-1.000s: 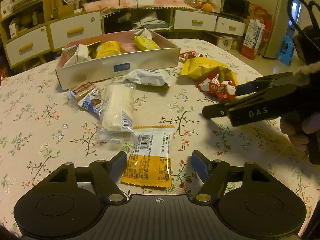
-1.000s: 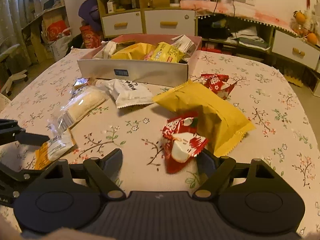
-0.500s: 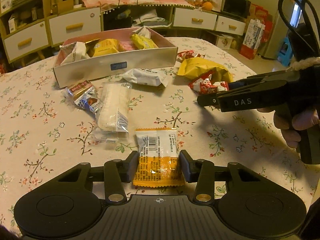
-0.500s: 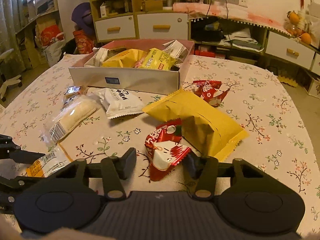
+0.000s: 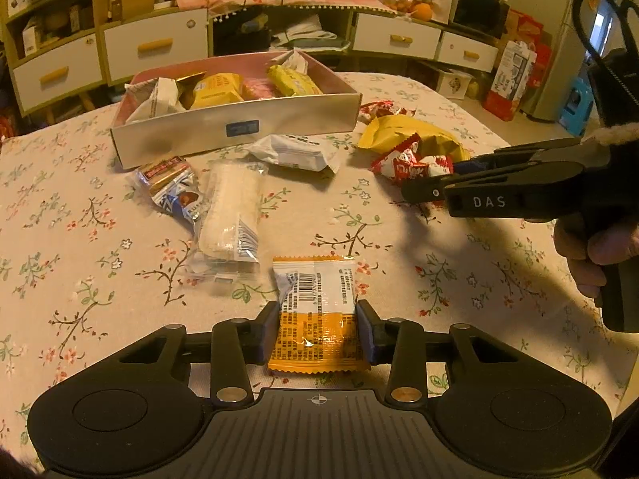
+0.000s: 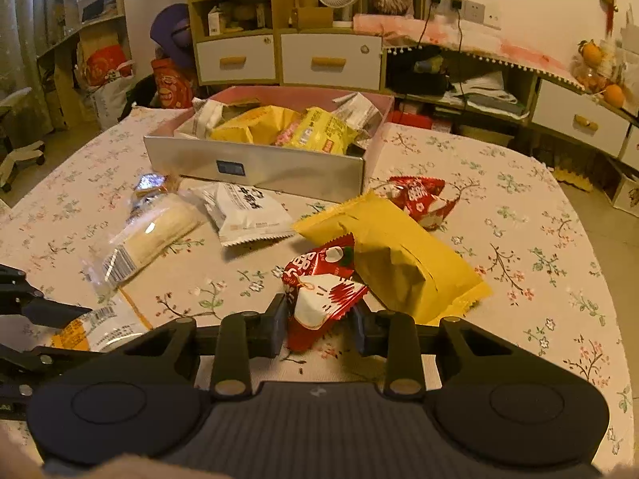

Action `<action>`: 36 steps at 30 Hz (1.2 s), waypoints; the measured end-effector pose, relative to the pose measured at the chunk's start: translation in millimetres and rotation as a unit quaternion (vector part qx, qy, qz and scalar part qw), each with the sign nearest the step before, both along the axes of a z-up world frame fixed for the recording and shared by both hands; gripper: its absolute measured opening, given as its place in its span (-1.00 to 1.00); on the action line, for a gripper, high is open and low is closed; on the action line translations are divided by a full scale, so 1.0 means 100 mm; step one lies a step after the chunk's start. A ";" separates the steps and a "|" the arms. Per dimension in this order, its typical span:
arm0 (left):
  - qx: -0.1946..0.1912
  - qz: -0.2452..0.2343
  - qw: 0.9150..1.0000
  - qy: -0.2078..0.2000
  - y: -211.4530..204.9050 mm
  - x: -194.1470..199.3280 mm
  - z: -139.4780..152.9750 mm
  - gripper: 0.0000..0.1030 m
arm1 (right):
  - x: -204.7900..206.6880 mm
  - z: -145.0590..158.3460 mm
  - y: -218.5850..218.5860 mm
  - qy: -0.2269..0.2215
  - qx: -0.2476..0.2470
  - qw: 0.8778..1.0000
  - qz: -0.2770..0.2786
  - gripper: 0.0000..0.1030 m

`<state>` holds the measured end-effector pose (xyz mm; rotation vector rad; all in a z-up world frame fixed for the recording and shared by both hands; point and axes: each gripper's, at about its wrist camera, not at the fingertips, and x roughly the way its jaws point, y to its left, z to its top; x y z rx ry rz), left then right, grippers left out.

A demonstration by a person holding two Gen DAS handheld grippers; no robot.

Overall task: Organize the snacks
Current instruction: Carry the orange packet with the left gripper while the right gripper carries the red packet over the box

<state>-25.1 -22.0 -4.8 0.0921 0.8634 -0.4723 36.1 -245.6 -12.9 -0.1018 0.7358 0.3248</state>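
Having just closed, the left gripper (image 5: 317, 329) pinches the orange packet (image 5: 315, 315) and the right gripper (image 6: 319, 319) the red packet (image 6: 319, 299). Both look ready to lift toward the box (image 5: 239, 129) at the table's far edge.

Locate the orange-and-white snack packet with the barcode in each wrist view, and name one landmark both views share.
Left wrist view: the orange-and-white packet sits bottom centre, pinched between the left tongs.
Right wrist view: the same packet lies at the lower left edge, partly hidden by the left tongs reaching in from the left.
Shared landmark: the silver snack box with its small blue label, further back on the floral tablecloth.
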 end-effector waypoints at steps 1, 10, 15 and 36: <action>0.000 0.000 1.000 0.000 0.00 0.00 0.00 -0.27 | -0.01 0.01 0.01 -0.002 0.000 1.000 0.001 -0.45; -0.004 -0.001 1.000 -0.008 0.01 0.00 0.06 -0.28 | -0.06 0.11 0.08 -0.017 0.008 1.000 0.024 -0.46; -0.013 0.000 1.000 -0.016 0.02 0.01 0.14 -0.28 | -0.07 0.19 0.14 -0.024 0.015 0.999 0.034 -0.46; -0.015 0.049 0.997 -0.062 0.18 0.60 0.61 -0.28 | 0.30 0.49 0.33 -0.047 0.019 0.998 0.033 -0.46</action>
